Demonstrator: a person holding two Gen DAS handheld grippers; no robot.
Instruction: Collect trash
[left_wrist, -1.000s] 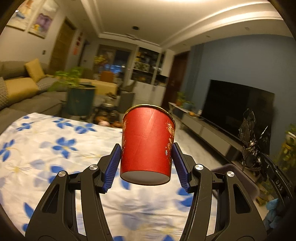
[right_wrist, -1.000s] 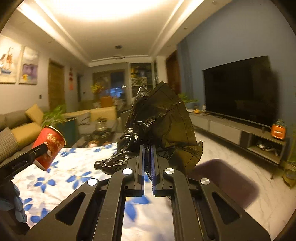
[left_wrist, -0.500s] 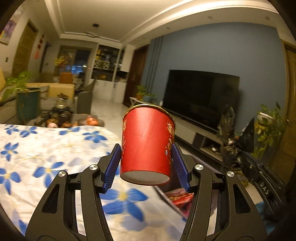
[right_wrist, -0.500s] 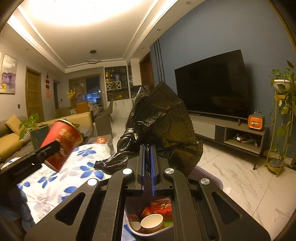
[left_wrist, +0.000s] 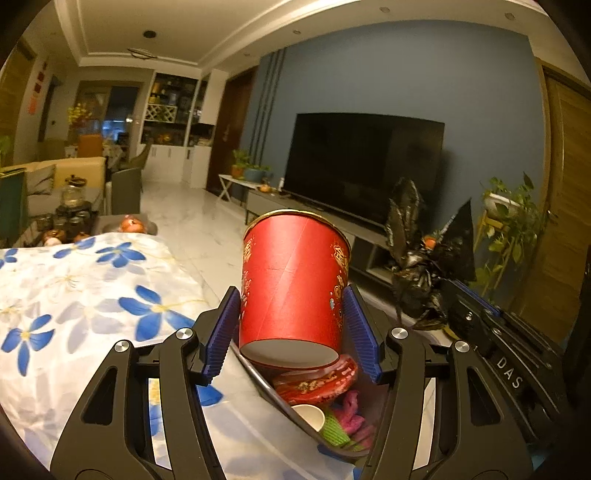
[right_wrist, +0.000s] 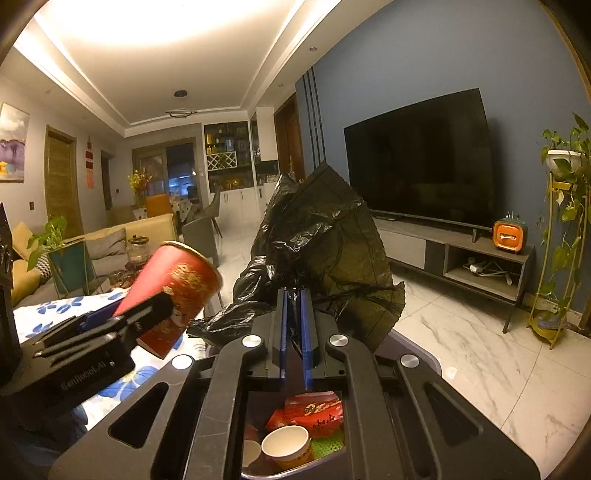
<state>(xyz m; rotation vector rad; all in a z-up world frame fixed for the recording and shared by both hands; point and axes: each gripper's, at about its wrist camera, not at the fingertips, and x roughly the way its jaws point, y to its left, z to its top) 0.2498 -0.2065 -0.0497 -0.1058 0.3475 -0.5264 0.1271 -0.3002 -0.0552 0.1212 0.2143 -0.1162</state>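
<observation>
Carrying the red paper cup (left_wrist: 293, 284) toward the bin (left_wrist: 280, 402) looks to be the step in hand: the left gripper (left_wrist: 291, 328) clamps its blue pads (left_wrist: 221, 332) on both sides of the cup, which hangs upright-but-tilted just above the bin's near rim, beyond the edge of the flowered tablecloth (left_wrist: 85, 291). Inside the bin lie a red wrapper (left_wrist: 317, 380), a small white cup (left_wrist: 310, 415) and green and pink scraps. The right gripper (right_wrist: 293, 332) has its jaws pressed together on a bunch of black trash bag (right_wrist: 325, 251), held up over the far side of the bin. Judging from this, the next move calls for bringing the cup fully over the bin's mouth, clear of the rim, and then spreading the left fingers so it drops among the other rubbish.
</observation>
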